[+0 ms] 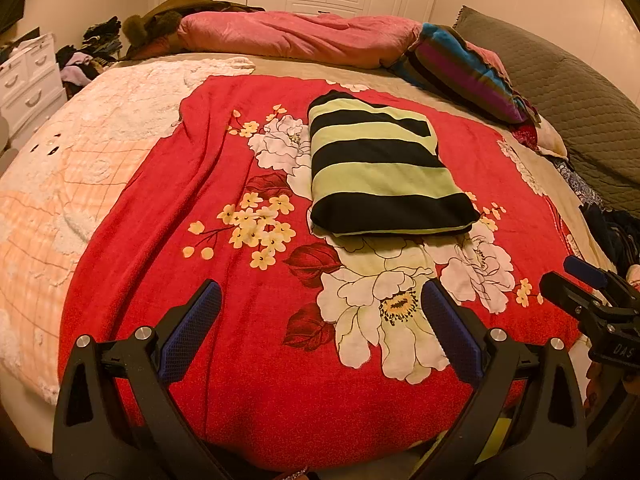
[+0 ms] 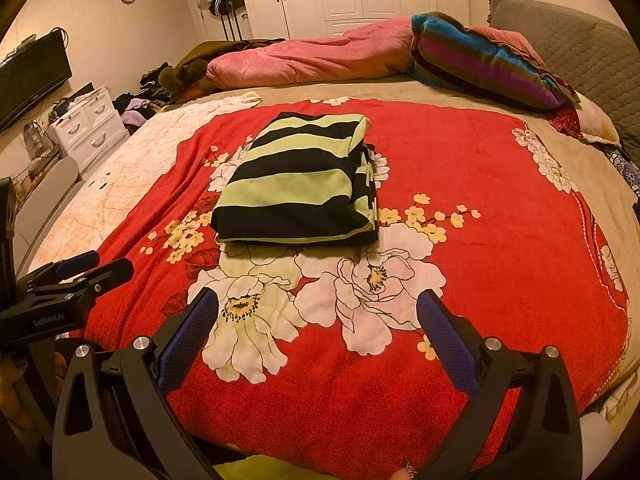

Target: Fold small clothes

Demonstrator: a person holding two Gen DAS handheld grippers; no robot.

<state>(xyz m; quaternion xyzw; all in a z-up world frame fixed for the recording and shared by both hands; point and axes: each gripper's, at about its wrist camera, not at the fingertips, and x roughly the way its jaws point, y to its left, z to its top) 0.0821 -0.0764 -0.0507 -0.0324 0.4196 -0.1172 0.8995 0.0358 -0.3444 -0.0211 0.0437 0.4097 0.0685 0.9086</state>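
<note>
Striped garment (image 1: 380, 168), banded in black and pale green, is lying folded into a compact rectangle on a red floral blanket (image 1: 248, 400) that is covering the middle of a bed. It is sitting well ahead of both grippers, partly overlapping a printed white flower. In the right wrist view its right side is showing stacked layers of loose edges, while its left side is looking like a smooth fold.

Left gripper (image 1: 320, 330) is hovering low over the near part of the blanket with its jaws spread wide and gripping nothing. Right gripper (image 2: 318, 338) is doing the same, jaws spread apart and empty, just beside its partner at the near edge of the bed.

Judging by its soft, rounded edges, the garment is looking light, limp and thick where layered, so it is likely sagging and unfolding if lifted by one corner. Pinching through all layers at the two near corners, or sliding under the folded side, is looking like the safest hold.

Pink quilt (image 1: 296, 36) and striped pillow (image 1: 464, 68) are resting along the far edge
</note>
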